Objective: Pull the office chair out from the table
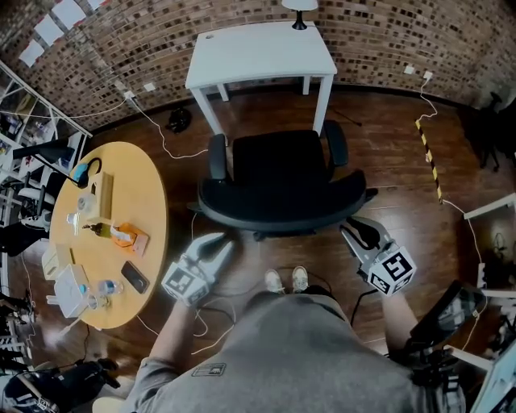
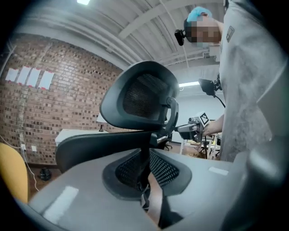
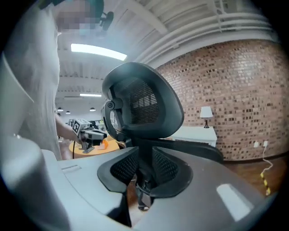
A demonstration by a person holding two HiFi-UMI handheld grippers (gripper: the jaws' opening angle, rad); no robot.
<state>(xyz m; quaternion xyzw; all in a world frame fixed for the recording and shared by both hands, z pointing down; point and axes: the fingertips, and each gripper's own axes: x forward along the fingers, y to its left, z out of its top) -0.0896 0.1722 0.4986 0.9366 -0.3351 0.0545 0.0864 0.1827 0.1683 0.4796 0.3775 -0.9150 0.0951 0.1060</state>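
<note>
At the brick-wall end: black mesh-backed office chair [image 1: 278, 173] stands on the dark wood floor facing the white rectangular table [image 1: 258, 52]. The seat is clear of the tabletop, the armrests are beside the front legs, and the curved backrest [image 1: 282, 216] faces the person.
Left gripper [image 1: 216, 247]: jaws only a narrow way apart, nothing between them. It sits off the backrest's left end, not touching.
Right gripper [image 1: 352, 231]: also a narrow gap, empty. Its tip is just beside the backrest's right end, with no grip on it.
Both gripper views: black headrest [image 2: 137, 97] and its post straight ahead, clear of the jaws.
Progress: I'd say the chair looks mostly out already, with a little travel left.
Risk, grip: the gap looks too tight for the backrest rim. Unless the jaws are widened first, they'd butt the edge and push the chair back in.
Risk, slip: the rim is smooth and curved, so a shallow bite could slide off under a tug.
Risk, swivel: pulling on one side only would likely spin the seat and swing an armrest into a table leg.
In the way: the person's white shoes [image 1: 287, 280] are just behind the chair base, with thin pale cable loops [image 1: 211, 316] on the floor beside them. Castors could catch either.
Left: round yellow-topped table [image 1: 133, 177] with small clutter, near the pull path.
Elsewhere: white wall cable [image 1: 157, 133], yellow-black floor tape [image 1: 427, 153] and a small lamp [image 1: 300, 12] on the white table, all well apart.
</note>
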